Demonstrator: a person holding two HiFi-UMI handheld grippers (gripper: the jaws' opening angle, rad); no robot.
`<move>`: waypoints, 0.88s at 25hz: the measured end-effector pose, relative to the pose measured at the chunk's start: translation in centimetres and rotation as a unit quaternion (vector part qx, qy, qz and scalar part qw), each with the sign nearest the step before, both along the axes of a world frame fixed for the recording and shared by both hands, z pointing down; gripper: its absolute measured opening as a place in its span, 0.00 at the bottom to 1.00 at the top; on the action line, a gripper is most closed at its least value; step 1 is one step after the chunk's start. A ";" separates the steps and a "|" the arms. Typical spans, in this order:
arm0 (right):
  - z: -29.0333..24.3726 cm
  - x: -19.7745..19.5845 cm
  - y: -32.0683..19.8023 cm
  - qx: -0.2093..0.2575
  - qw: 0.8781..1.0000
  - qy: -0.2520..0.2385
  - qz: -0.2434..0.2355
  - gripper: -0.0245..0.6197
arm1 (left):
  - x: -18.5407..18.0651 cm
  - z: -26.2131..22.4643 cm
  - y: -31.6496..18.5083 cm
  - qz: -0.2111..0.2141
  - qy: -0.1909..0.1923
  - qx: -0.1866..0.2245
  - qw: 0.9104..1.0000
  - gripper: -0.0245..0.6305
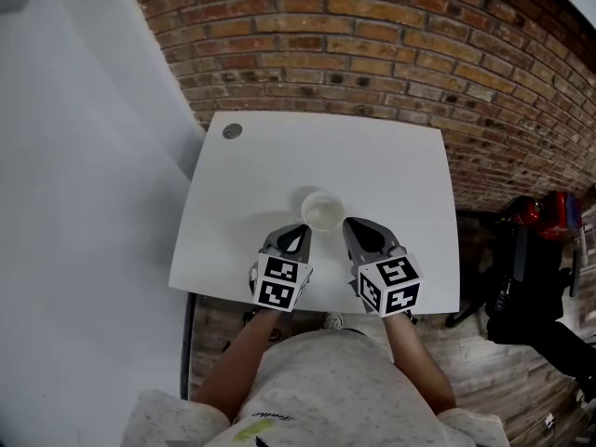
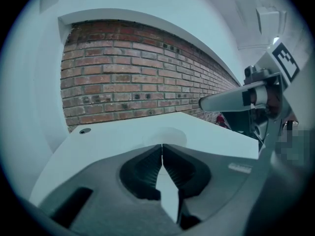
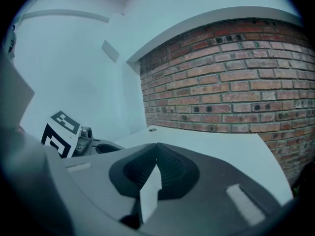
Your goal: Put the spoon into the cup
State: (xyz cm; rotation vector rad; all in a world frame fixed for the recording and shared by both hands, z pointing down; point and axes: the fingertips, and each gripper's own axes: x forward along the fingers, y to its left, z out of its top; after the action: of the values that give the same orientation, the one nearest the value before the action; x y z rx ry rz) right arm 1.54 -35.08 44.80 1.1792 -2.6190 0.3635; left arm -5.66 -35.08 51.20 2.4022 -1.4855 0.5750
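Observation:
A white cup stands on the white table, near its front edge. I see no spoon in any view. My left gripper sits just left of the cup and in front of it, jaws pressed together with nothing between them. My right gripper is just right of the cup, also shut and empty. In the left gripper view the shut jaws point over the cup's pale rim, with the right gripper to the side. The right gripper view shows its shut jaws and the left gripper.
A round grommet hole sits in the table's far left corner. A brick wall stands behind the table and a white wall on the left. Black and red equipment stands on the floor at the right.

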 end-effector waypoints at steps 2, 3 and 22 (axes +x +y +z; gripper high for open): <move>-0.1 0.0 -0.1 0.001 1.000 0.000 0.001 0.05 | 0.1 0.0 0.0 0.002 -0.002 -0.001 1.000 0.05; -0.1 0.0 -0.1 0.001 1.000 0.000 0.001 0.05 | 0.1 0.0 -0.1 0.003 -0.002 -0.002 1.000 0.05; 0.1 0.5 -0.1 -0.003 1.000 0.000 0.013 0.05 | 0.8 0.5 -0.6 0.024 -0.015 -0.003 1.000 0.06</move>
State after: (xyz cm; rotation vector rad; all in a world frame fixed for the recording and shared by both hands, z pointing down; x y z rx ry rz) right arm 2.06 -35.16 44.93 1.2115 -2.6025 0.3757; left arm -4.85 -35.69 51.66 2.4408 -1.4407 0.6285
